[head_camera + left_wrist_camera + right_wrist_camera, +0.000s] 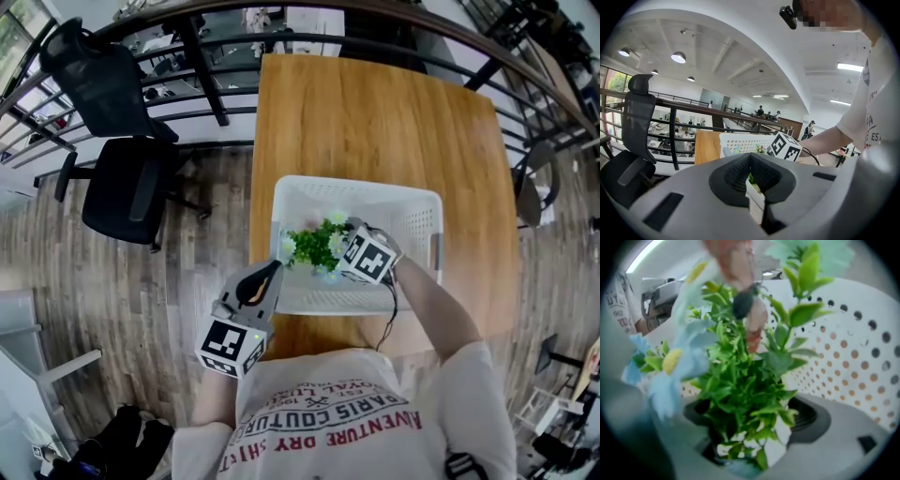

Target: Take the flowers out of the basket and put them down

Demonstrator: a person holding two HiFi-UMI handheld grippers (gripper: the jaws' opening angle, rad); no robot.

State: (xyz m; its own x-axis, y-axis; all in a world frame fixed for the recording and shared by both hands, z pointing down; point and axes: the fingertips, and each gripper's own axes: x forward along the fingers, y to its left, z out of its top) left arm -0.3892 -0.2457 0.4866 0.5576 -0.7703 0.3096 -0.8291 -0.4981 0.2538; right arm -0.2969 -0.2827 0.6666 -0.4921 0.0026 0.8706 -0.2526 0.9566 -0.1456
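Observation:
A bunch of artificial flowers [314, 246] with green leaves and pale blue and white blooms lies in the white perforated basket [356, 183] on the wooden table [375, 112]. My right gripper [345, 246] reaches into the basket and is shut on the flowers [740, 380]; their stems sit between its jaws and the basket wall [853, 343] stands behind. My left gripper [267, 279] hovers outside the basket's near left corner, jaws together and holding nothing. From the left gripper [752, 183] view the basket [740, 143] and a few blooms [760, 149] show just ahead.
A black office chair [122, 178] stands on the wood floor left of the table. A dark metal railing [216, 75] runs behind the table and chair. A dark bag [122, 436] lies on the floor at the lower left.

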